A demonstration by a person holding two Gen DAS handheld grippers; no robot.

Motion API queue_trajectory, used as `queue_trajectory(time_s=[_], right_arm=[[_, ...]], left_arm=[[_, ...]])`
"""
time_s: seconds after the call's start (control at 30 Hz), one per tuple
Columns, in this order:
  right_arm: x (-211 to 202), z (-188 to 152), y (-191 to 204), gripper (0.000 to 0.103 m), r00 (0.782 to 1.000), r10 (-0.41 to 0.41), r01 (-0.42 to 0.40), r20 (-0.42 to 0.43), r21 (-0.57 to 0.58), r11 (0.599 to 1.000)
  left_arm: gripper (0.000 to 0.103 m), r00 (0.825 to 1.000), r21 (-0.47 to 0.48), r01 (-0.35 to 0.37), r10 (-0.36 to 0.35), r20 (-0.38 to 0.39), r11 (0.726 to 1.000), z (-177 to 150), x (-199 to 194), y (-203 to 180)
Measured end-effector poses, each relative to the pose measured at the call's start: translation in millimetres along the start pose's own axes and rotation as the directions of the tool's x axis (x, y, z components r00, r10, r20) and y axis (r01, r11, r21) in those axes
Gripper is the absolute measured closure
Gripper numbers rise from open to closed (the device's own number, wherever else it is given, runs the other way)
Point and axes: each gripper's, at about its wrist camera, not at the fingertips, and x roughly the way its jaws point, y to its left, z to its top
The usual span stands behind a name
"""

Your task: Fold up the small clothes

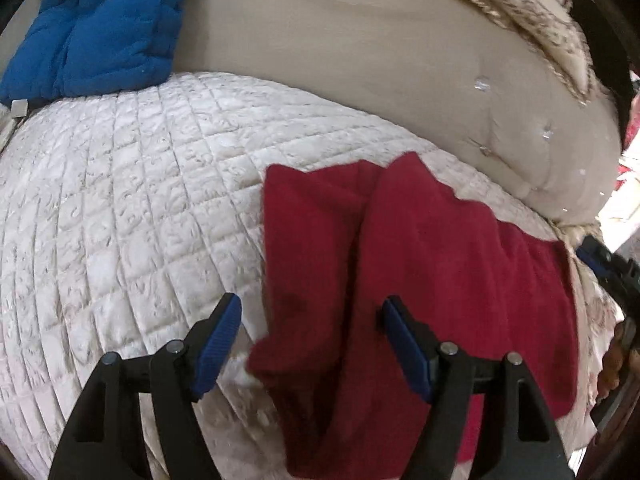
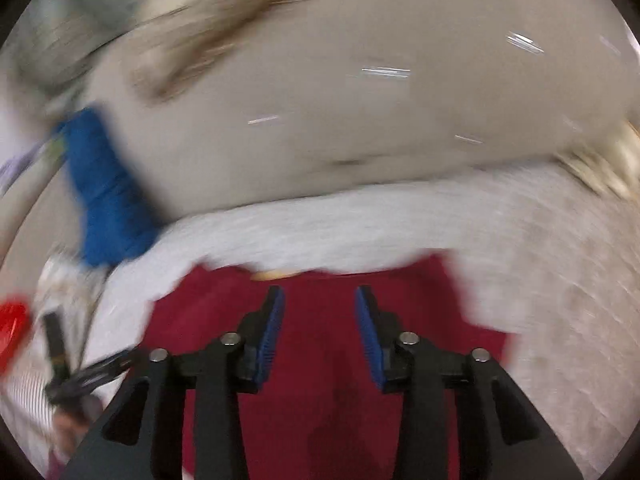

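Observation:
A small dark red garment [image 1: 432, 280] lies rumpled on a white quilted bed cover [image 1: 132, 208], with two lobes pointing away from me. My left gripper [image 1: 312, 312] is open and empty just above its near left part. The other gripper's blue-padded tip [image 1: 596, 260] shows at the right edge of the left wrist view. In the blurred right wrist view the red garment [image 2: 320, 420] fills the lower middle, and my right gripper [image 2: 320, 304] is open and empty over it.
A blue padded garment [image 1: 104, 28] lies at the far left, also seen in the right wrist view [image 2: 108, 200]. A beige upholstered headboard [image 1: 360, 60] rises behind the bed. A red object [image 2: 12, 332] and the other gripper [image 2: 84, 376] sit at the left edge.

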Motion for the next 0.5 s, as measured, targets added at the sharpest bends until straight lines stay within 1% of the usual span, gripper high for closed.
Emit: queue_trajectory(time_s=[0.07,0.13,0.23,0.3,0.37,0.4,0.47,0.5], right_arm=[[13.8,-1.0,43.3,0.083,0.997,0.066,-0.071,-0.045,-0.101,0.992],[40.0,1.0,85.6,0.084,0.985,0.135,-0.151,-0.109,-0.158,0.976],[79.8,4.2,130.9,0.083,0.977,0.147,-0.176,-0.154,-0.193,0.965],[116.7,4.9,155.6,0.083,0.958,0.161,-0.205,-0.236,-0.174,0.963],[154.5,-1.6,175.6,0.083,0.931,0.148,-0.209,-0.333,-0.155,0.965],[171.2,-8.3,181.1,0.083,0.92,0.123,-0.196,-0.373,-0.167,0.966],[194.2,-21.0,189.3,0.083,0.904,0.031,-0.129,-0.426,-0.204,0.97],[198.3,-22.6,191.0,0.089,0.906,0.008,-0.109,-0.422,-0.217,0.97]], left_arm=[[0.026,0.999,0.004,0.032,-0.032,0.007,0.999,-5.2,-6.6,-0.2],[0.026,0.999,0.009,0.039,-0.039,0.016,0.999,-11.7,-9.6,-2.7],[0.027,0.999,0.025,0.037,-0.037,0.025,0.999,-18.5,-9.6,-5.8],[0.031,0.998,0.008,0.053,-0.053,0.023,0.999,-23.5,-8.0,-1.6],[0.031,0.998,-0.011,0.067,-0.066,0.024,0.998,-27.7,-6.0,2.3],[0.031,0.997,-0.012,0.069,-0.069,0.025,0.998,-29.6,-5.5,3.4],[0.031,0.997,0.005,0.067,-0.067,0.03,0.998,-32.0,-6.9,4.1],[0.032,0.997,0.009,0.071,-0.071,0.032,0.997,-32.9,-8.1,4.7]])
